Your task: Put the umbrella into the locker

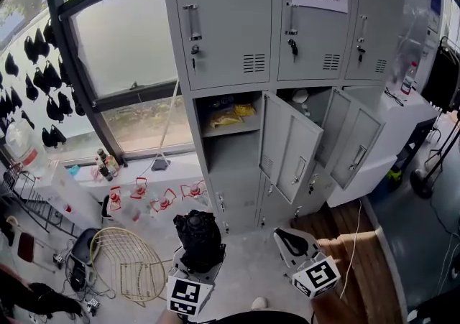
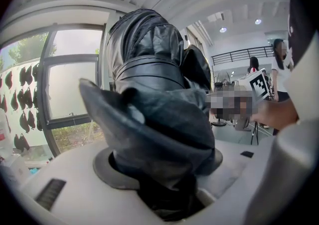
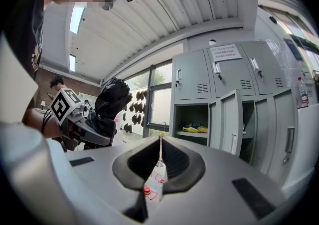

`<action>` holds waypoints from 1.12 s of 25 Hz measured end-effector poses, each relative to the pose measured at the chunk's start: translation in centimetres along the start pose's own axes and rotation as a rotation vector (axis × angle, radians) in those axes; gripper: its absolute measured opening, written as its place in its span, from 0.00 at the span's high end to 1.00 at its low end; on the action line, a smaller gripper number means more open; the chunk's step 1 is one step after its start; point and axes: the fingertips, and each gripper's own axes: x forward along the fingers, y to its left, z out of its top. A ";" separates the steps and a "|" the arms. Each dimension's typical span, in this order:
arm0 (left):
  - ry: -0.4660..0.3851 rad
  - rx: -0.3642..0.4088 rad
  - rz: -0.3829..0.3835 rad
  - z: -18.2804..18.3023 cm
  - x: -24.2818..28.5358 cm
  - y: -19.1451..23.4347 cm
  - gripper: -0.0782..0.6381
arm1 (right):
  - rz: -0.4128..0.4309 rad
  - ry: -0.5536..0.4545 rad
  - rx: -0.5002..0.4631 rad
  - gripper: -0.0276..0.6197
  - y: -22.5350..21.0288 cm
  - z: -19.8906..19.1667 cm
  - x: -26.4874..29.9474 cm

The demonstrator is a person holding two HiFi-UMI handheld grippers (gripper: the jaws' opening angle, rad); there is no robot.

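Note:
A black folded umbrella stands up out of my left gripper, which is shut on its lower part. In the left gripper view the umbrella fills the middle and hides the jaw tips of the left gripper. My right gripper is to its right, shut with nothing between its fingers; the right gripper view shows the jaws of this right gripper meeting in a thin line. The grey locker bank is ahead. An open compartment has yellow packets on its shelf, with its door swung out.
A second open door stands to the right. A wire basket lies on the floor at the left. Bottles stand by the window sill. A wooden board lies at the right. A person stands far off.

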 end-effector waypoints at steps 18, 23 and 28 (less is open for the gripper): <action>0.072 -0.061 0.021 -0.2 5.1 -2.0 0.52 | 0.086 0.003 0.003 0.91 -4.7 -1.5 1.4; 0.086 -0.065 0.018 -0.2 5.4 -2.2 0.52 | 0.104 -0.005 -0.001 0.91 -4.7 -1.2 1.5; 0.095 -0.061 0.009 -0.4 5.9 -2.1 0.52 | 0.097 -0.003 0.007 0.91 -5.2 -1.3 2.3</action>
